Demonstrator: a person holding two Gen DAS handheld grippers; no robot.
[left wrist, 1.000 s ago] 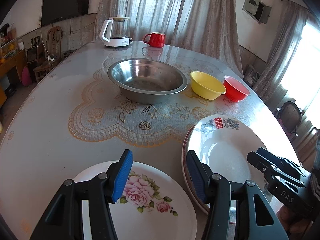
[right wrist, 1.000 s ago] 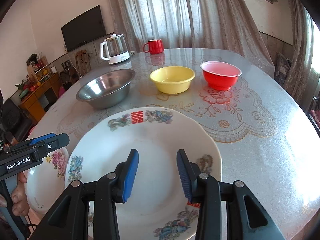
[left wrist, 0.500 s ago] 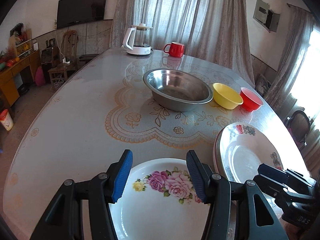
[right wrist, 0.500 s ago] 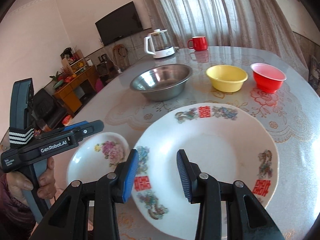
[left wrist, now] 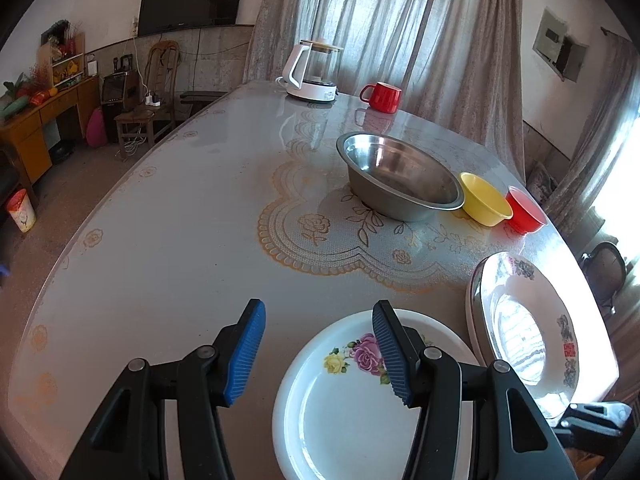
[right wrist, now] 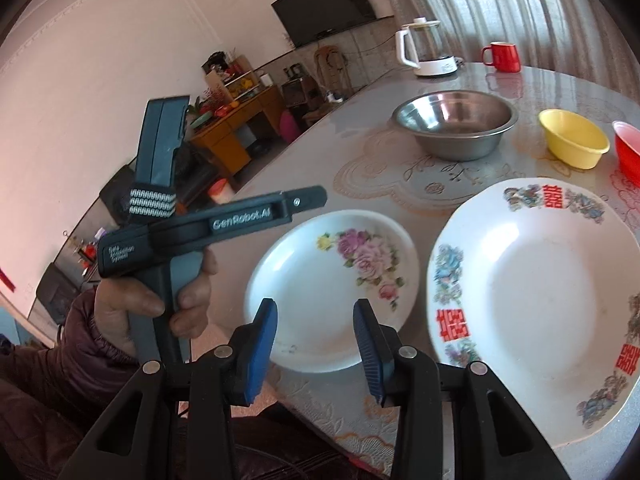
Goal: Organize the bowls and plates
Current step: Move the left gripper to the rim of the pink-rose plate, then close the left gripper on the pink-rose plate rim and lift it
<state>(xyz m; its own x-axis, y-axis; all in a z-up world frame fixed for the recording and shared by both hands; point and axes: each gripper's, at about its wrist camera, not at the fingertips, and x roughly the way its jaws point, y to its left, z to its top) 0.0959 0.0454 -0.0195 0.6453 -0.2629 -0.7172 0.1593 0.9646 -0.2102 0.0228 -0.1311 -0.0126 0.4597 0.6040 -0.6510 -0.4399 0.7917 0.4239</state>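
At the near edge of the table (left wrist: pixel 168 240) you are lining up on the small rose plate (right wrist: pixel 320 280), which is lying flat just beside the large plate (right wrist: pixel 532 300) with the red characters; from the left wrist view that large plate seems to be sitting on another one, though the rim there is too glary to be sure. Your left gripper (left wrist: pixel 318 350) is hovering with its jaws apart and empty, the right-hand pad over the rose plate's rim and the other pad over bare table. Your right gripper (right wrist: pixel 316 346) is also hanging open and holding nothing, low at the near rim of the same plate. By my reading you are picking the first grasp, with nothing stacked yet. The next move is calling for one pad under the rim and one over it, then a level lift onto the large plate. Farther back the steel bowl (left wrist: pixel 400 178), the yellow bowl (left wrist: pixel 484 204) and the red bowl (left wrist: pixel 526 210) are waiting in a row, with the kettle (left wrist: pixel 312 74) and red mug (left wrist: pixel 382 97) well apart beyond them. Only your two grippers are crowding each other around this one plate.
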